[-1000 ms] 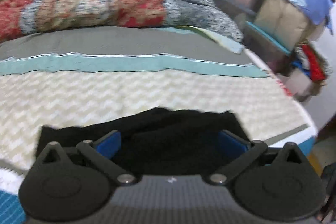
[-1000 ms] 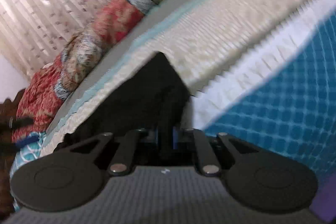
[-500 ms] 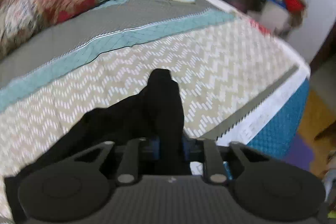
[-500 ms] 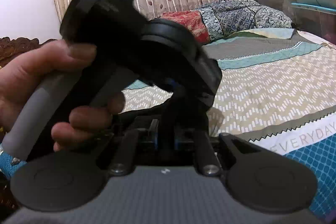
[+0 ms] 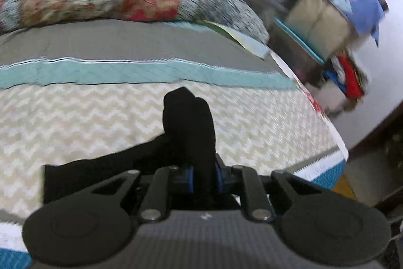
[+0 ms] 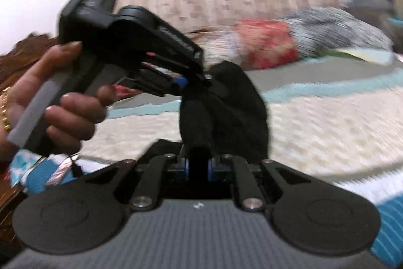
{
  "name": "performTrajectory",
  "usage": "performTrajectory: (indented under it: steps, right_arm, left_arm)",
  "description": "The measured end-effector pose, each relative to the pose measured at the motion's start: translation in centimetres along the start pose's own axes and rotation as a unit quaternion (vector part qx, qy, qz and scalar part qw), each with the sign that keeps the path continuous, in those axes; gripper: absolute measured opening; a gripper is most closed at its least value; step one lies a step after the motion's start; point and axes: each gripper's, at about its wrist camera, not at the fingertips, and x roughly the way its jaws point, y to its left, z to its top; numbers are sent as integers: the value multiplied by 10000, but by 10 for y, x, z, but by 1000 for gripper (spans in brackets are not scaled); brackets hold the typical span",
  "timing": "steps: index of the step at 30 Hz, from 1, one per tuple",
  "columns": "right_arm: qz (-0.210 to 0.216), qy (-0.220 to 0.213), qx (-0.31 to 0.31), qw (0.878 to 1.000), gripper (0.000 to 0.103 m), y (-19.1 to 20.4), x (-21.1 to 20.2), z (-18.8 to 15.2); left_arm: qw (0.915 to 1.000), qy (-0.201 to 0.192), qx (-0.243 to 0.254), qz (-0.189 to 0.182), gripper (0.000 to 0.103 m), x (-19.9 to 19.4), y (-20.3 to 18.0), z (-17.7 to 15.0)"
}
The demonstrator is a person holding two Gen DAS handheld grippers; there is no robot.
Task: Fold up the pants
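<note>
black pants (image 5: 191, 122) bunched between both grippers' clamped jaws, above bed (image 5: 100, 117).

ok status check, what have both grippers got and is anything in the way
Left gripper shut on black pants. Right gripper shut on them too. Pants lifted off the bed, bunched. Nothing in the way.

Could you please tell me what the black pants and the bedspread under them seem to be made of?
The pants look like soft, matte black fabric, perhaps a knit: they bunch and droop limply from the fingers, with no sheen. Blur hides any weave. The bedspread looks like woven or quilted cloth, matte, with a cream zigzag pattern and a teal band; its exact fibre cannot be told.
</note>
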Motion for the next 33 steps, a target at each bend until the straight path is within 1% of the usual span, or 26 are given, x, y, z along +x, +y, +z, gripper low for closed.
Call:
performTrajectory:
  steps: [3, 5, 7, 9, 10, 11, 12, 13, 14, 16, 18, 19, 20, 21, 23, 24, 26, 27, 29, 30, 31, 32, 33]
  right_arm:
    - [311, 200, -365, 9987, 15, 26, 25, 6]
    - [519, 362, -515, 9967, 15, 40, 42, 6]
    - [719, 533, -696, 9935, 15, 54, 60, 4]
    - [875, 748, -853, 9897, 15, 67, 78, 0]
    - [911, 877, -928, 9876, 15, 74, 86, -4]
    - [917, 1068, -1011, 9849, 16, 80, 96, -10]
    - [896, 1301, -1102, 9813, 21, 83, 109, -17]
    - [883, 1487, -1204, 9775, 21, 85, 119, -24]
    - [883, 1602, -1315, 9743, 21, 87, 125, -30]
    - [938, 1585, -1426, 9725, 26, 87, 122, -30]
    - [1195, 1507, -1266, 9731, 48, 81, 109, -19]
    - [1396, 1396, -1056, 9746, 49, 73, 98, -12]
    - [1516, 1265, -819, 9769, 50, 65, 86, -7]
    - [1545, 1145, -606, 9795, 49, 58, 75, -3]
    - [1446, 901, -345, 9848, 47, 48, 58, 2]
    - [1313, 790, -255, 9879, 38, 40, 52, 6]
    - [1054, 736, -183, 9915, 24, 29, 44, 6]
    - [972, 757, -133, 9923, 23, 24, 45, 6]
    - [880, 933, 137, 9916, 22, 11, 54, 2]
    - [876, 1066, 305, 9900, 22, 9, 54, -6]
    - [888, 1236, 481, 9872, 22, 6, 62, -12]
    - [855, 1382, 584, 9850, 19, 5, 71, -20]
    - [748, 1556, 607, 9831, 15, 7, 78, -30]
  left_arm:
    - [9993, -95, -174, 322, 14, -18, 34, -11]
    - [9980, -138, -408, 469, 14, -26, 58, -21]
    - [9956, -148, -660, 653, 14, -31, 82, -32]
    - [9924, -118, -861, 872, 14, -29, 104, -43]
    - [9905, -59, -934, 1008, 17, -22, 114, -49]
    - [9876, 49, -1040, 1176, 23, -12, 125, -56]
    - [9843, 176, -1168, 1313, 27, -2, 135, -63]
    - [9809, 315, -1291, 1419, 36, 7, 144, -70]
    - [9782, 382, -1405, 1482, 47, 14, 151, -77]
    - [9758, 213, -1561, 1517, 62, 11, 155, -84]
    - [9770, 99, -1612, 1393, 63, 2, 155, -85]
    - [9773, 32, -1628, 1355, 64, -4, 154, -85]
    - [9775, -70, -1649, 1316, 67, -12, 152, -86]
    - [9777, -167, -1663, 1272, 69, -20, 151, -90]
    - [9797, -387, -1633, 1095, 69, -37, 145, -95]
    - [9808, -470, -1597, 1011, 69, -43, 139, -99]
    - [9846, -546, -1390, 914, 69, -50, 126, -106]
    - [9865, -528, -1231, 940, 69, -50, 119, -109]
    - [9891, -461, -811, 1140, 69, -45, 105, -117]
    - [9886, -419, -640, 1296, 68, -39, 100, -123]
    - [9862, -323, -535, 1530, 68, -30, 99, -128]
    - [9823, -183, -490, 1800, 72, -18, 102, -133]
    - [9807, -145, -465, 1892, 73, -9, 109, -139]
